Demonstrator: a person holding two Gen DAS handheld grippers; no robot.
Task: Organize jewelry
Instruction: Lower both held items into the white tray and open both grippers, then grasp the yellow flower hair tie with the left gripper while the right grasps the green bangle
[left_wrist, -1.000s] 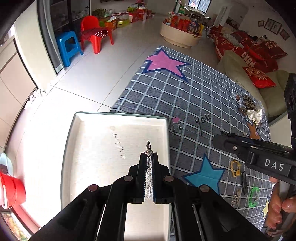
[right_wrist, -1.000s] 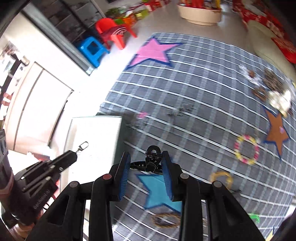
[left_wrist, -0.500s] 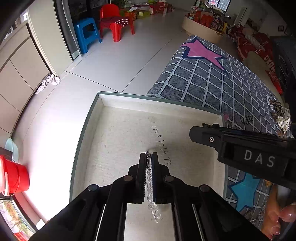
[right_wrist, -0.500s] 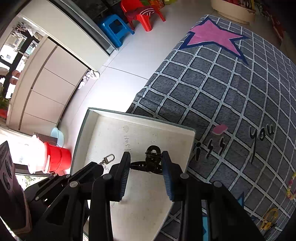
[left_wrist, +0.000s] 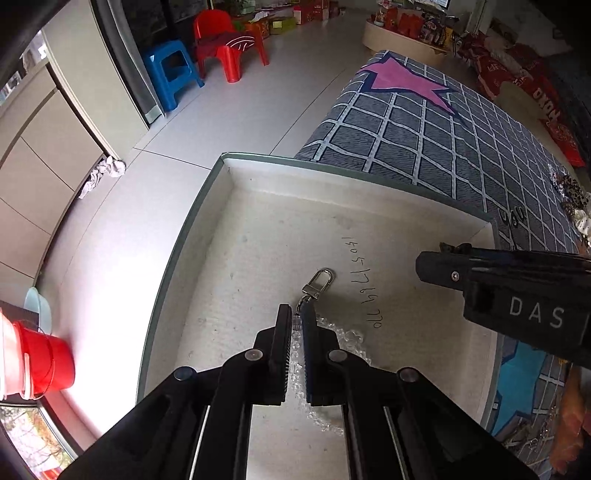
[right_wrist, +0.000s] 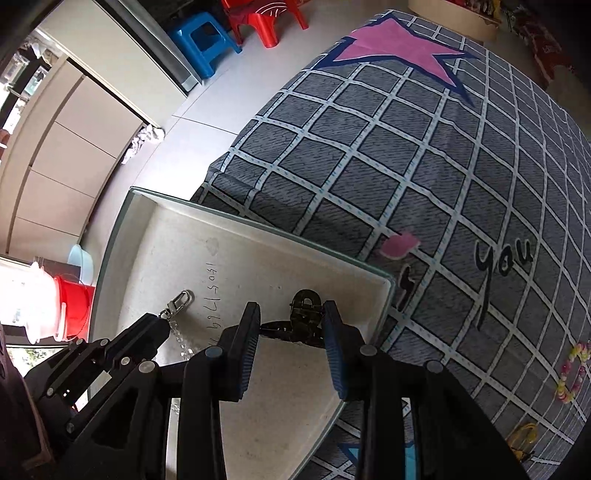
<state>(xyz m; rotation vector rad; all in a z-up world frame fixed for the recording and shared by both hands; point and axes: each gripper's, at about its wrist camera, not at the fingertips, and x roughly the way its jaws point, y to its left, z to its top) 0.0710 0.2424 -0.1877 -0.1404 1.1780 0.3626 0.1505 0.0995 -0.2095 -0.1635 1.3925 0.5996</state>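
1. Left wrist view. The left hand-held gripper (left_wrist: 296, 321) is clenched on a clear bead chain (left_wrist: 295, 345). The silver clasp (left_wrist: 317, 282) sticks out past the fingertips and lies on or just above the floor of the white tray (left_wrist: 192, 236). The slack beads are piled on the tray floor under the jaws.
   - Risk: beads sit between the ribbed pads. On release a link may stay caught, and lifting away would then drag the chain back out of the tray.
   - Risk: the right hand-held gripper (left_wrist: 428, 264) sits close on the clasp's right. If the two tools bump, the chain could be flicked.

2. Right wrist view. The right hand-held gripper (right_wrist: 291, 325) is grasping a dark hair claw (right_wrist: 304, 310) across its width, above the tray floor near the tray's right wall (right_wrist: 384, 295). I cannot tell whether the claw touches the floor.
   - Risk: the grip looks shallow, so the claw could twist or spring out sideways.
   - Risk: dropped this near the wall, the claw may bounce over it onto the checked blanket (right_wrist: 406, 155).
   - Risk: dropped toward the chain, its teeth may tangle in the beads.
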